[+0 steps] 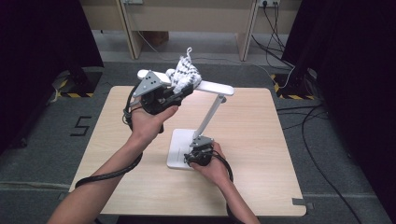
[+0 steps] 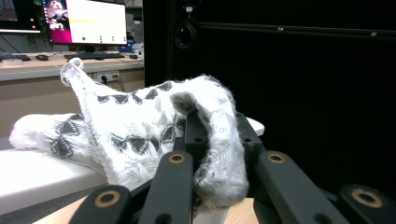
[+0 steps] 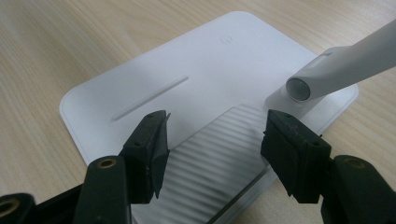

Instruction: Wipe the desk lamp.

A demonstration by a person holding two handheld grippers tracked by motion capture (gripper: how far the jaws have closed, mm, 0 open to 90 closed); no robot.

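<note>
1. My left gripper (image 1: 180, 95) is up over the far left part of the wooden table (image 1: 261, 154), raised to the level of the desk lamp's head (image 1: 212, 87).
2. Its jaws are clamped on a white knitted cloth with grey diamond patterning (image 1: 186, 72). In the left gripper view a fold of that cloth (image 2: 219, 154) is bunched between the 2 black jaws and wraps over them.
3. The rest of the cloth is draped across the lamp head (image 2: 42, 172), and a small loop (image 2: 70, 70) sticks up at its top.
4. My right gripper (image 1: 198, 156) is low, at the near edge of the lamp's flat white base (image 1: 180, 140).
5. In the right gripper view its jaws stand apart with nothing between them, hovering over the ribbed strip (image 3: 219, 144) of the base (image 3: 154, 65).
6. I cannot tell whether the tips touch the base.
7. The lamp's arm (image 1: 210, 114) rises slanted from a hinge (image 3: 299, 88) just beyond the right gripper's jaws, up to the head.
</note>
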